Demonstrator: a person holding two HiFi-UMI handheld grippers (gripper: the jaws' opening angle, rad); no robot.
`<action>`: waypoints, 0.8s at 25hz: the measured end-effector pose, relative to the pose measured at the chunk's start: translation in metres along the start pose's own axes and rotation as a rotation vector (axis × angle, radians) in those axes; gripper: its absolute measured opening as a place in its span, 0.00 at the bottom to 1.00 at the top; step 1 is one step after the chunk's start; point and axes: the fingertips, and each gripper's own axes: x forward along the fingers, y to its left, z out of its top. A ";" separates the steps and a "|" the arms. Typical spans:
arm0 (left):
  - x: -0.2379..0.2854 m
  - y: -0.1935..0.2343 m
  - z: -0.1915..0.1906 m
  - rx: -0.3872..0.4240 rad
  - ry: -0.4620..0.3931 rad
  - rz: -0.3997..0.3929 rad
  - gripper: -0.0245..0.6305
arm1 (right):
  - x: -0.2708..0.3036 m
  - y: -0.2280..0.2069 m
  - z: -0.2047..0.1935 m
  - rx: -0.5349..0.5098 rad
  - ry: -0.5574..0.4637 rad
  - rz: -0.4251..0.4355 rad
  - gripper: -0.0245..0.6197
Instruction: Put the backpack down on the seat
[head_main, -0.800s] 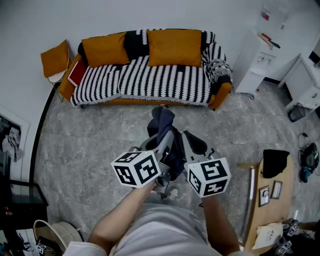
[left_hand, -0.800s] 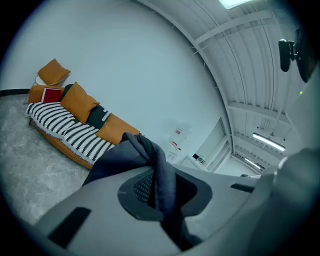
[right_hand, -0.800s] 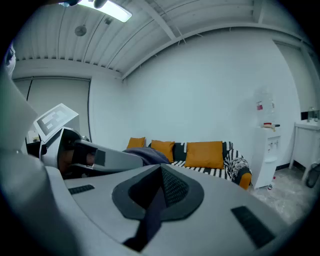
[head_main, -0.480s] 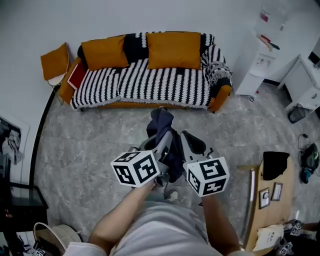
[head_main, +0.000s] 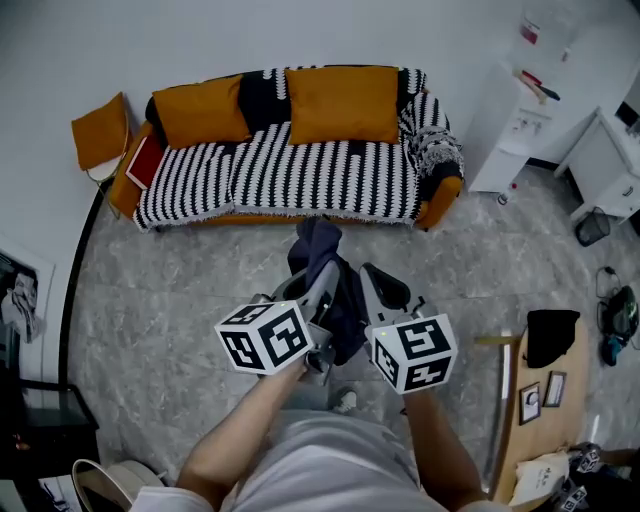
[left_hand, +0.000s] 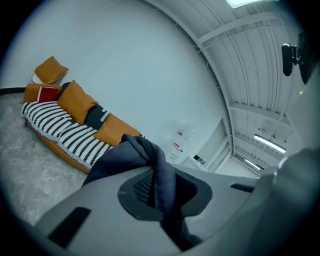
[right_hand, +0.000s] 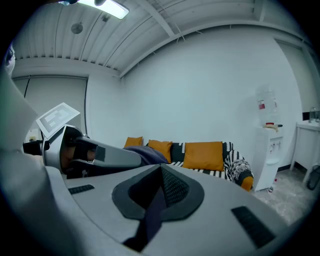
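A dark navy backpack (head_main: 318, 250) hangs in the air over the grey floor, between my two grippers. The left gripper (head_main: 322, 282) is shut on a fold of its dark fabric (left_hand: 152, 165), which runs between the pads. My right gripper (head_main: 383, 288) is shut on a dark strap (right_hand: 154, 212) of the same backpack. The seat, a sofa (head_main: 290, 165) with a black-and-white striped cover and orange cushions, stands ahead by the wall; it also shows as the sofa (left_hand: 65, 130) in the left gripper view and the sofa (right_hand: 202, 155) in the right one.
A white cabinet (head_main: 510, 130) stands right of the sofa. A wooden table (head_main: 535, 400) with a black bag (head_main: 550, 328) is at my right. An orange cushion (head_main: 98, 130) and a red book (head_main: 146, 160) lie at the sofa's left end.
The sofa has drawn a little nearer and slid left in the head view. Both grippers keep the same hold on the backpack.
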 end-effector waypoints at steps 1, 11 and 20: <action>0.006 0.004 0.004 0.001 0.002 -0.002 0.08 | 0.007 -0.003 0.002 -0.001 0.000 -0.003 0.04; 0.061 0.047 0.057 0.000 0.034 -0.038 0.08 | 0.084 -0.032 0.035 -0.001 0.010 -0.043 0.04; 0.091 0.078 0.107 0.013 0.064 -0.098 0.08 | 0.144 -0.036 0.059 -0.005 0.033 -0.092 0.04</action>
